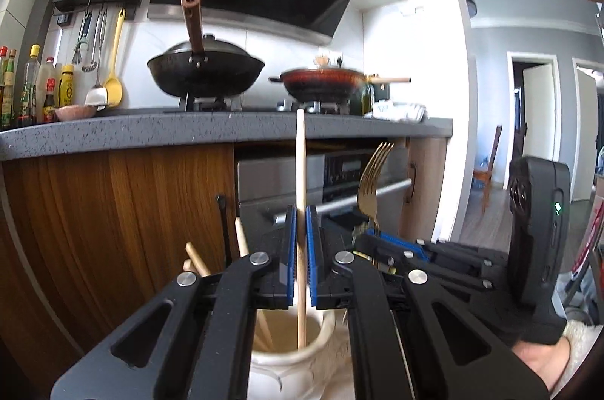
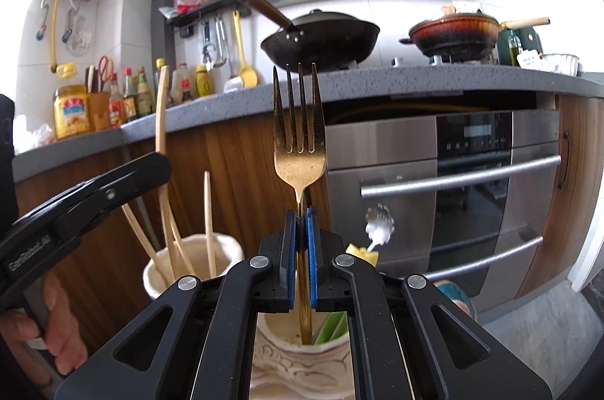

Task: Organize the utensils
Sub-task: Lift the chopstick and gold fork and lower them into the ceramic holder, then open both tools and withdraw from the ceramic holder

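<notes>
A light, stiff wooden chopstick is pinched mid-shaft by the left gripper, upright over its cream holder. A slick, rigid gold fork is clamped at the neck by the right gripper above another jar.

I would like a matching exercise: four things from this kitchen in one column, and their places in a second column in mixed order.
1. chopstick
2. gold fork
3. black wok
4. yellow ladle

A. hanging on the wall rail
B. on the stove
C. in the right hand-held gripper
D. in the left hand-held gripper

Pairs: 1-D, 2-C, 3-B, 4-A
</notes>
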The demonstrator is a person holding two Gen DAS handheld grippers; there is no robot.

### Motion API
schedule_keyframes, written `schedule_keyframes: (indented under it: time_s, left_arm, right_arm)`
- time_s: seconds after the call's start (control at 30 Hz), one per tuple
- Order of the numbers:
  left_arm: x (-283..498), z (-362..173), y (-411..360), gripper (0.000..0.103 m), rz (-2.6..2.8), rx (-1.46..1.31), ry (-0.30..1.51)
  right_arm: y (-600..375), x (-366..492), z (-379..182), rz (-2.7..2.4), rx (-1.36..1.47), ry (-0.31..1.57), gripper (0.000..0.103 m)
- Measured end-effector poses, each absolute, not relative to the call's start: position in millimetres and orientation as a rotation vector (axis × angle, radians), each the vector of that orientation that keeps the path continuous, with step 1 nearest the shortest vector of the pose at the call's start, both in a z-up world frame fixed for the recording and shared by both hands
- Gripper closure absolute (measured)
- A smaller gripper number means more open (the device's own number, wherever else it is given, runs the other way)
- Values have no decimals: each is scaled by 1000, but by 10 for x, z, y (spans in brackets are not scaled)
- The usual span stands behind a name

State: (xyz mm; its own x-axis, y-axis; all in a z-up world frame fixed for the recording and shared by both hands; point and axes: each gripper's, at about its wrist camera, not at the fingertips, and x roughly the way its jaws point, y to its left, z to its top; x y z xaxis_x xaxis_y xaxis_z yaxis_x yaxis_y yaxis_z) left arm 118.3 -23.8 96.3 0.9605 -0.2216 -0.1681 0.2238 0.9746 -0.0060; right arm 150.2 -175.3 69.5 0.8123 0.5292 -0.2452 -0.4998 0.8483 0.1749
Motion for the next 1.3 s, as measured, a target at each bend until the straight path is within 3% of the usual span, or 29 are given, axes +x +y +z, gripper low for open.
schedule_keyframes:
  time_s: [0.6,0.87,0.97,1.3]
  left_arm:
    - [1223,683,-150,95,-219,7,343]
    - [1210,678,-130,68,-218,-3,332]
    - [1196,689,-121,64,-212,-2,323]
    - [1081,719,-69,57,-213,-22,309]
  right_arm:
    - [-1680,1529,532,557,85,367,96]
    - [-1711,1535,529,550,92,369,96]
    - [-1737,1532,547,546,100,358,86]
    - [-1791,1505,576,520,108,349,83]
